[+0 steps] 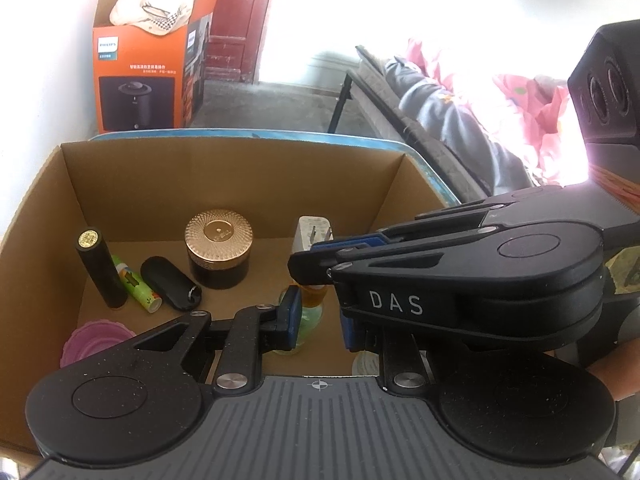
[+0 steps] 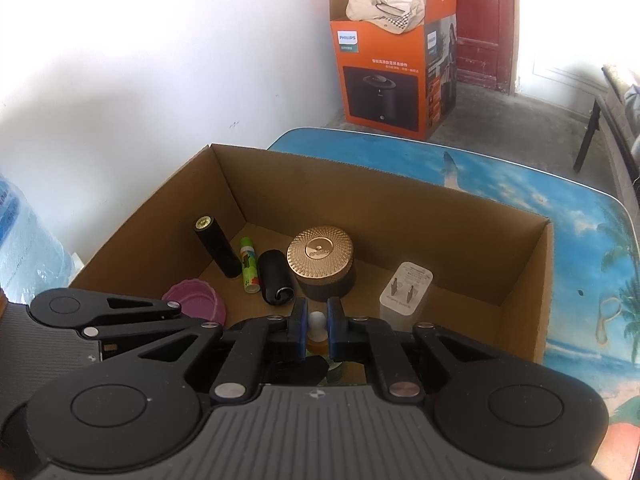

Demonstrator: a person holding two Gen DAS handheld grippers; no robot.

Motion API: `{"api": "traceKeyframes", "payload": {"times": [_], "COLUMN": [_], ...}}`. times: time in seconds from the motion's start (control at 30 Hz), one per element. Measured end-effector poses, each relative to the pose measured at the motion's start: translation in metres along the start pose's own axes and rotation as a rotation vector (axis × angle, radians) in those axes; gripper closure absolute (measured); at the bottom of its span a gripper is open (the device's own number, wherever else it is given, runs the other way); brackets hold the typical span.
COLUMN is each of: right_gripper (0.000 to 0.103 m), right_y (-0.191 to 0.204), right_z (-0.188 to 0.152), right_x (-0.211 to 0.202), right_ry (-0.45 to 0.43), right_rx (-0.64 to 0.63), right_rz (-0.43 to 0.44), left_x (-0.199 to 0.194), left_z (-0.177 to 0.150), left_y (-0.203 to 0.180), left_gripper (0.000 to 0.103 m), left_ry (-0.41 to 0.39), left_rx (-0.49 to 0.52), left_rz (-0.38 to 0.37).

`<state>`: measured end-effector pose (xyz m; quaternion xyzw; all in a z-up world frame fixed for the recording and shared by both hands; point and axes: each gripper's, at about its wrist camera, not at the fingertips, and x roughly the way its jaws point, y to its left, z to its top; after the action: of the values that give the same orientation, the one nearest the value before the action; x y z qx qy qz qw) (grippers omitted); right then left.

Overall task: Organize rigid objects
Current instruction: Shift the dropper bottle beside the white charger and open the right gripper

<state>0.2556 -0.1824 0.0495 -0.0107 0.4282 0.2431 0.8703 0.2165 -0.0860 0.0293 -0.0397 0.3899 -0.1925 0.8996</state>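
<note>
Counting what lies in the cardboard box (image 2: 520, 264): one black tube with a gold cap (image 2: 215, 246) standing at about 10 o'clock, one green printed tube (image 2: 249, 264) lying just beside it, one black oblong case (image 2: 274, 281), one dark jar with a gold ribbed lid (image 2: 321, 258) near the middle, one white plug adapter (image 2: 406, 288) at about 2 o'clock, one pink ruffled cup (image 2: 196, 302) at about 8 o'clock, and one small bottle (image 1: 310, 312) with an amber neck and pale green body at the near edge.

Both grippers point steeply down into the box from its near side. In the right wrist view, the right gripper (image 2: 317, 330) has its blue-padded fingers (image 2: 298, 326) pinched on the bottle's white top (image 2: 317, 320), the jaws almost together. In the left wrist view, the left gripper (image 1: 318, 320) sits lower on the same bottle, its left pad (image 1: 292, 316) against the green body; the right pad is hidden under the right gripper, which crosses in from 3 o'clock above it. Its jaws stand narrow, clamped on the bottle.

The box rests on a tabletop (image 2: 580, 216) printed with sky and palms. One orange appliance carton (image 2: 384, 64) stands on the floor beyond.
</note>
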Motion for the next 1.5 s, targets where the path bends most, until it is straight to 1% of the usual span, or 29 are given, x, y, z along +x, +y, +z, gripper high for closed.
{"api": "traceKeyframes", "payload": {"times": [0.27,0.53,0.8,0.9,0.97,1.0,1.07,1.1,1.17,1.2,1.23,1.27,1.3,1.33,1.37,1.4,1.43,1.47,1.5], "right_gripper": [0.092,0.092,0.09,0.089,0.087,0.082,0.076,0.074,0.073,0.071,0.068,0.061,0.051,0.045,0.035,0.026,0.021,0.008,0.0], "right_y": [-0.002,-0.006,-0.011,-0.013,-0.015,-0.016,-0.019,-0.02,-0.021,-0.022,-0.022,-0.022,-0.022,-0.022,-0.02,-0.019,-0.016,-0.014,-0.01], "right_z": [-0.006,-0.011,-0.011,-0.011,-0.012,-0.012,-0.014,-0.015,-0.019,-0.022,-0.025,-0.029,-0.035,-0.041,-0.049,-0.056,-0.065,-0.073,-0.082], "right_x": [-0.008,-0.01,-0.01,-0.009,-0.01,-0.011,-0.015,-0.019,-0.03,-0.037,-0.046,-0.055,-0.066,-0.077,-0.088,-0.098,-0.108,-0.116,-0.123], "right_ry": [0.008,0.007,0.011,0.011,0.009,0.004,-0.015,-0.029,-0.062,-0.082,-0.104,-0.133,-0.168,-0.204,-0.242,-0.277,-0.31,-0.34,-0.365], "right_rx": [-0.009,0.014,0.063,0.085,0.107,0.119,0.141,0.15,0.17,0.183,0.194,0.207,0.225,0.24,0.256,0.273,0.287,0.302,0.316], "right_rz": [-0.012,0.004,0.034,0.046,0.057,0.061,0.068,0.072,0.077,0.078,0.081,0.084,0.083,0.079,0.072,0.056,0.038,0.016,-0.007], "left_x": [0.004,0.007,0.007,0.007,0.007,0.007,0.006,0.005,0.001,-0.001,-0.003,-0.007,-0.012,-0.018,-0.025,-0.034,-0.042,-0.052,-0.061], "left_z": [-0.005,-0.008,-0.012,-0.012,-0.012,-0.012,-0.013,-0.014,-0.015,-0.015,-0.016,-0.017,-0.018,-0.019,-0.021,-0.023,-0.025,-0.028,-0.03], "left_y": [-0.011,-0.015,-0.018,-0.018,-0.018,-0.018,-0.018,-0.018,-0.018,-0.019,-0.02,-0.019,-0.018,-0.016,-0.016,-0.015,-0.014,-0.015,-0.015], "left_gripper": [0.083,0.081,0.077,0.074,0.069,0.066,0.059,0.057,0.048,0.045,0.041,0.039,0.033,0.027,0.02,0.016,0.01,0.004,0.002], "left_ry": [0.001,0.01,0.005,0.002,0.0,0.001,-0.005,-0.01,-0.022,-0.028,-0.034,-0.039,-0.046,-0.055,-0.067,-0.082,-0.099,-0.119,-0.137], "left_rx": [0.063,0.09,0.104,0.106,0.107,0.107,0.103,0.102,0.102,0.102,0.102,0.101,0.099,0.096,0.092,0.091,0.095,0.102,0.108], "left_rz": [0.037,0.053,0.074,0.085,0.093,0.096,0.096,0.101,0.107,0.109,0.113,0.115,0.113,0.108,0.103,0.099,0.099,0.105,0.115]}}
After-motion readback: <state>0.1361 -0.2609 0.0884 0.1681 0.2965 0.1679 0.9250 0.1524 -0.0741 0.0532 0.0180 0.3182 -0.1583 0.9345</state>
